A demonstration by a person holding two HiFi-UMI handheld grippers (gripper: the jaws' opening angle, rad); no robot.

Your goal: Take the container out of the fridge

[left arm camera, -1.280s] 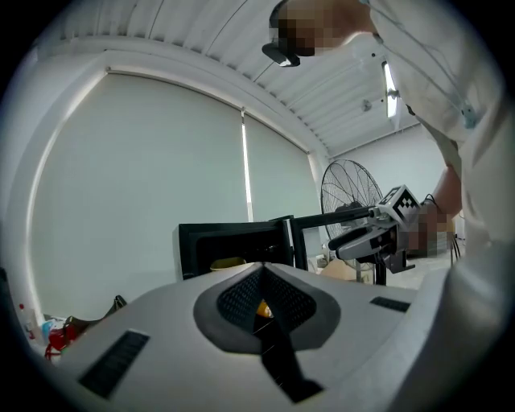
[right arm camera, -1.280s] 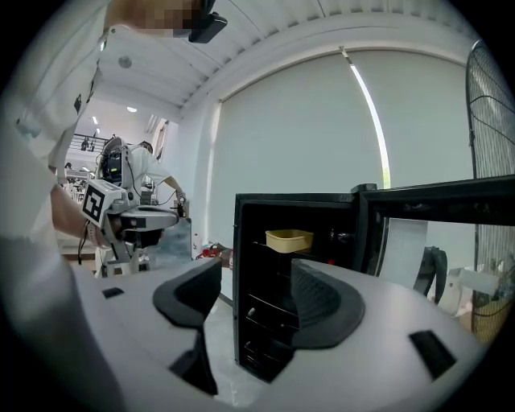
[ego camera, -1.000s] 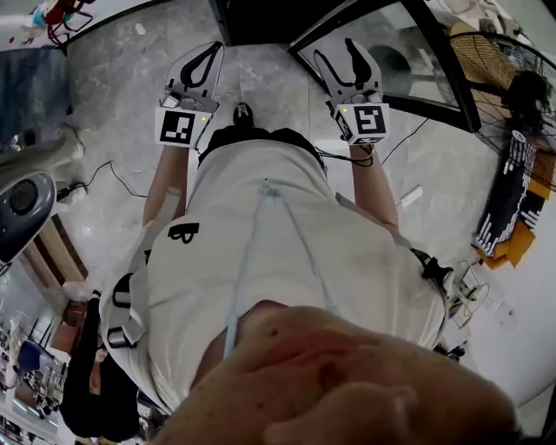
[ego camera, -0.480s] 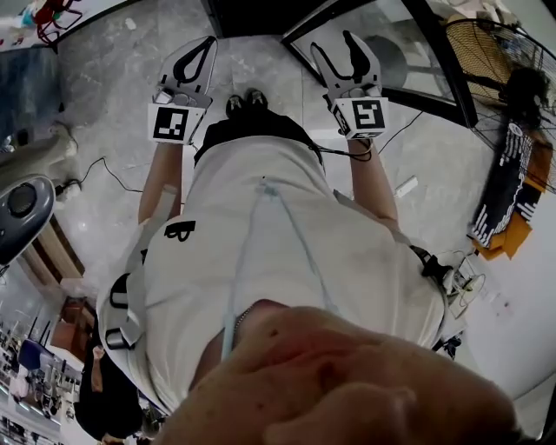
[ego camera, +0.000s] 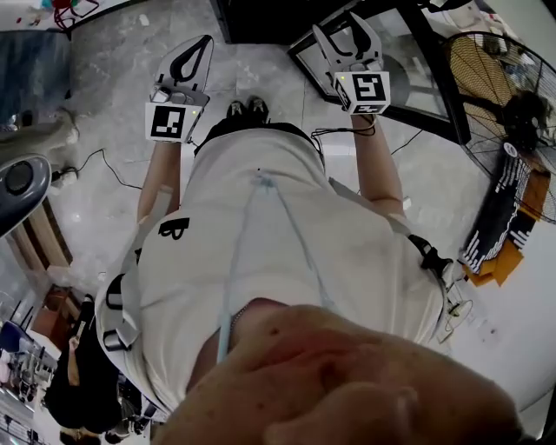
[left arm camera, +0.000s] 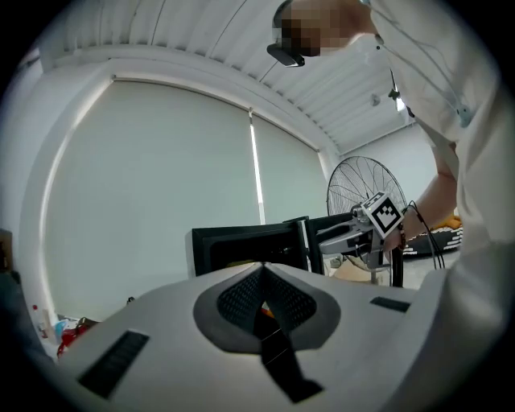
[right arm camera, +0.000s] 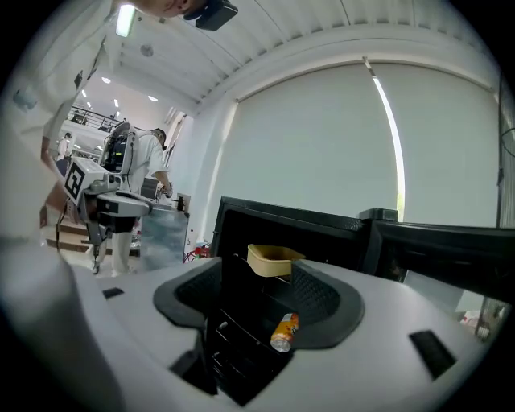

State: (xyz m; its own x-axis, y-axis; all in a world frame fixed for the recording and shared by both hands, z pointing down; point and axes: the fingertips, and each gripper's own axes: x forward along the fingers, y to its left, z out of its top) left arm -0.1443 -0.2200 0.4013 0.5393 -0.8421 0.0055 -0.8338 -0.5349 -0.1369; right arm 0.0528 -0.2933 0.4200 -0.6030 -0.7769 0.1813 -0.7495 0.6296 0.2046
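The black fridge [right arm camera: 322, 229] stands open ahead. On an upper wire shelf inside sits a tan open container [right arm camera: 272, 259]. An orange can [right arm camera: 283, 331] lies on its side on a lower shelf. My right gripper [right arm camera: 261, 302] is open and empty, short of the shelves, with the container framed between its jaws. In the head view the right gripper [ego camera: 339, 26] is at the fridge's [ego camera: 261, 16] opening. My left gripper [ego camera: 205, 43] hangs over the floor left of it. In its own view the left gripper [left arm camera: 262, 273] has its pads pressed together on nothing.
The fridge's glass door [ego camera: 417, 61] swings out to the right of my right arm. A floor fan [ego camera: 504, 96] stands further right. Cables [ego camera: 104, 165] trail over the marble floor on the left. A person [right arm camera: 149, 173] stands in the background at left.
Both grippers have moved forward toward the fridge as the person stepped closer. The right one advanced further, up to the fridge opening. Jaw states are unchanged.
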